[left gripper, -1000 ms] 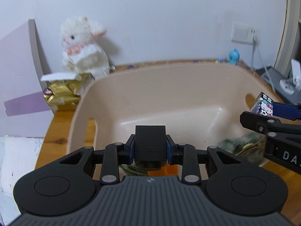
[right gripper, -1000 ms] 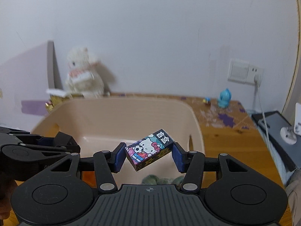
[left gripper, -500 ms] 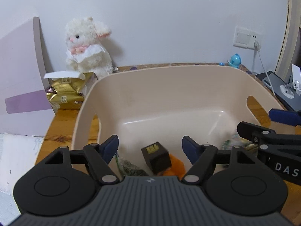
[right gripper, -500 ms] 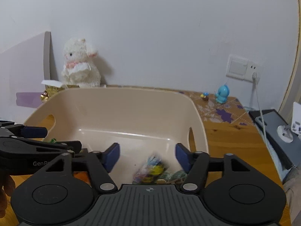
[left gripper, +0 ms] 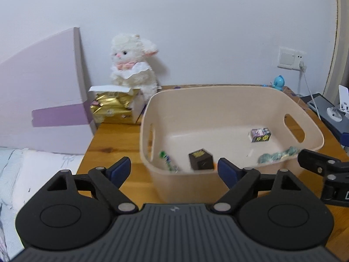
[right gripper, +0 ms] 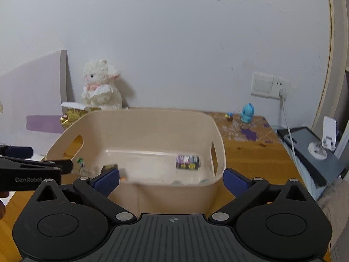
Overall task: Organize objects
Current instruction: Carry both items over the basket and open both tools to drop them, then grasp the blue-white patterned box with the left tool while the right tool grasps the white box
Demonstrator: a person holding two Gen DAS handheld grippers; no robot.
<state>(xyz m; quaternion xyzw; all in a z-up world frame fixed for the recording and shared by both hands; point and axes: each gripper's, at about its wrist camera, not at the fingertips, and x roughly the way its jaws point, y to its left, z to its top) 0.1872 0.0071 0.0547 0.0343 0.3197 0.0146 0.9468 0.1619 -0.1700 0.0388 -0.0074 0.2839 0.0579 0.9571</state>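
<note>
Left wrist: smooth rounded beige plastic bin (left gripper: 229, 100) holds boxy black cube (left gripper: 200, 159).

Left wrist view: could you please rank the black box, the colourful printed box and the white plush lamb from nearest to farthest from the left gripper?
From the left gripper:
1. Black box, in the basket by its near wall, just ahead of the open jaws.
2. Colourful printed box, deeper in the basket, to the right.
3. White plush lamb, beyond the basket against the back wall, to the left.
</note>
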